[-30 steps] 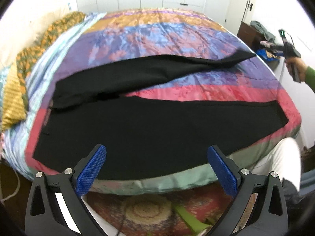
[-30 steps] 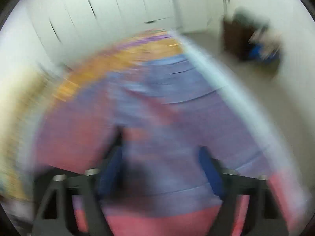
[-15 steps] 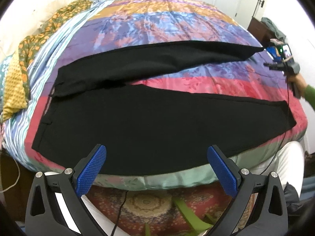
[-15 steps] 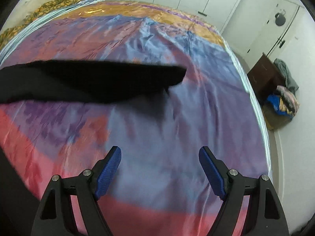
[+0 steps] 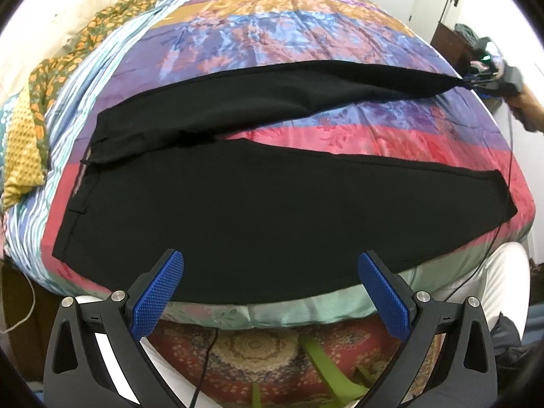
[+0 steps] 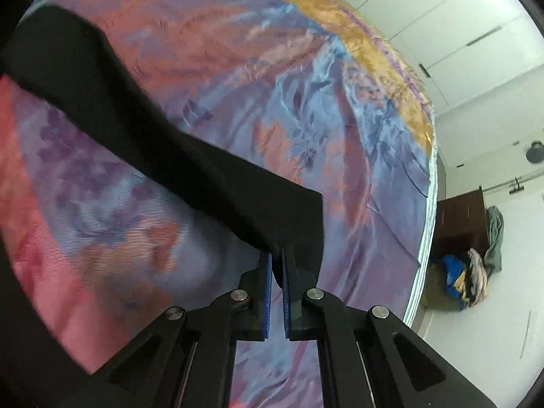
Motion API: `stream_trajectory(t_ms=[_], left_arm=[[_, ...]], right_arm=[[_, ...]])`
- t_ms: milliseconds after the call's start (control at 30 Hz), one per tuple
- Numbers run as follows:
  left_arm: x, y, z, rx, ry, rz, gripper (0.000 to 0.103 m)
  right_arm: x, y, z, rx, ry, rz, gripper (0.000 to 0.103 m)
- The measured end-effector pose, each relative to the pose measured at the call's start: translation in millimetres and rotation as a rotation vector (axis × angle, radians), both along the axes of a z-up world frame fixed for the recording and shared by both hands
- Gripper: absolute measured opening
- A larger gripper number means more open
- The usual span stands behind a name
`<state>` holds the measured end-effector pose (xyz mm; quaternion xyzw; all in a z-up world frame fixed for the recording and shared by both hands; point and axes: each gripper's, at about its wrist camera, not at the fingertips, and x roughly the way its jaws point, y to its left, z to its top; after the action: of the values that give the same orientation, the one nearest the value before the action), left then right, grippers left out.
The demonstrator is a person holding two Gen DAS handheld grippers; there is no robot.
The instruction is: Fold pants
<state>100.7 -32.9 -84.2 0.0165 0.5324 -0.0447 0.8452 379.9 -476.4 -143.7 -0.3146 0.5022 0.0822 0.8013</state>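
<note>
Black pants (image 5: 272, 204) lie spread on a colourful striped bedspread (image 5: 306, 40), waist at the left, legs splayed to the right. My left gripper (image 5: 272, 292) is open and empty, hovering at the bed's near edge over the near leg. My right gripper (image 6: 276, 265) is shut on the hem of the far leg (image 6: 204, 176) and holds it lifted off the bed. It also shows in the left wrist view (image 5: 489, 80) at the far right, at the far leg's end (image 5: 425, 83).
A yellow and orange patterned pillow (image 5: 30, 129) lies at the bed's left side. A dark dresser with piled clothes (image 6: 469, 258) stands by the right wall. A patterned rug (image 5: 258, 350) covers the floor below the near edge. White cupboard doors (image 6: 442, 27) line the far wall.
My right gripper came down to the far leg's hem and shut on it, lifting the end. My left gripper moved slightly closer over the bed, still open.
</note>
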Motion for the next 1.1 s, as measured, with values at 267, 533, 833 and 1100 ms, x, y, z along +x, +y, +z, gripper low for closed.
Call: stream_trajectory(t_ms=[267,533,833,1100], left_arm=[[-2,-15,-4,-0.021,-0.005,-0.05,0.102],[-6,-12,2,-0.002,-0.029,-0.042,0.102],[6,-4,-25,-0.058,0.068,0.002,0.102],[16,-8,-28,0.011,0.047,-0.019,0.102]], right_arm=[[-41,9,135,0.352,0.15,-0.054,0.005],[61,-134,99,0.398,-0.14,-0.676,0.05],[-8,-143,-73,0.852,0.02,-0.901,0.05],[34,-81,-96,0.271,-0.068,-0.736,0.064]])
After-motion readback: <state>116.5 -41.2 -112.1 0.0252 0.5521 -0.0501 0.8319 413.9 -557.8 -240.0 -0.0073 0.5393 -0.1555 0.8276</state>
